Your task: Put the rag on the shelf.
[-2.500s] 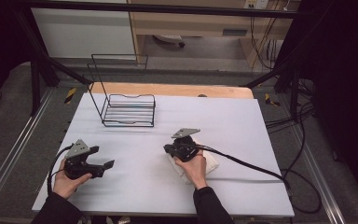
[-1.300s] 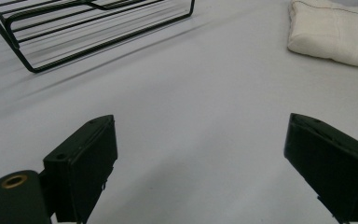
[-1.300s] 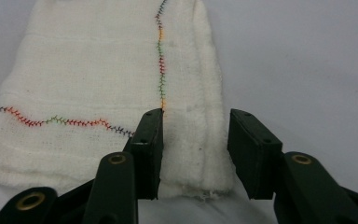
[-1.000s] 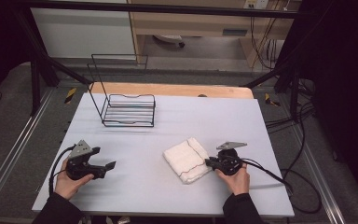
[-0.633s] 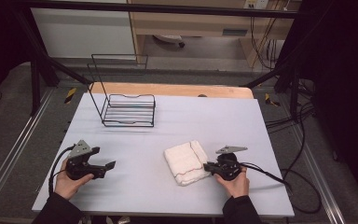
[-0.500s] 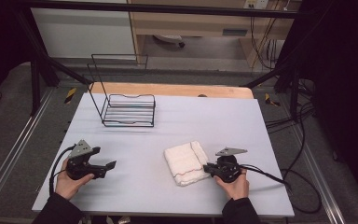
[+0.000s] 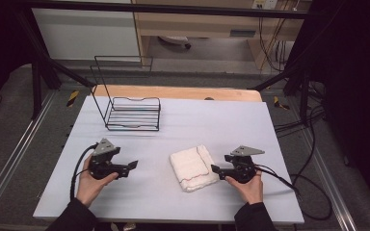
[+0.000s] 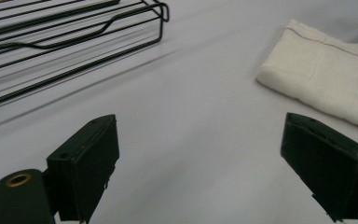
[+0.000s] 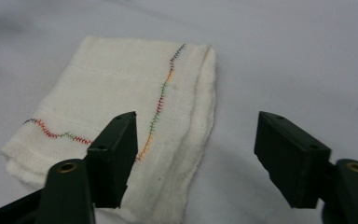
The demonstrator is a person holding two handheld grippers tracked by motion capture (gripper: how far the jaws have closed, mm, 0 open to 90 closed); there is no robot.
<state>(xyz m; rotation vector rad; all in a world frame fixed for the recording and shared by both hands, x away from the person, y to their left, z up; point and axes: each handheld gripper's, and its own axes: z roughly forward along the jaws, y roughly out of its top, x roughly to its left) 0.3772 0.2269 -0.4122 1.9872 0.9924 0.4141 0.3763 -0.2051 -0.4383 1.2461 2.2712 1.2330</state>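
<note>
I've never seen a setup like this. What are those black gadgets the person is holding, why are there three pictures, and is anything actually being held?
No robot arm here: a person sits at a white table and holds a hand-operated two-jaw clamp in each hand. The high view looks down from above. In it the left gripper is at the left and the right gripper at the right, each trailing a cable. The other two pictures come from small cameras riding on the clamps, looking out between their own black jaws.

On the table lie a folded white cloth with colourful stitching and, farther back, a black wire rack.

Nothing is held. The left gripper's jaws stand wide over bare table. The right gripper's jaws have just been opening; they stand apart at the cloth's edge, with one jaw in front of it, not pinching it.
</note>
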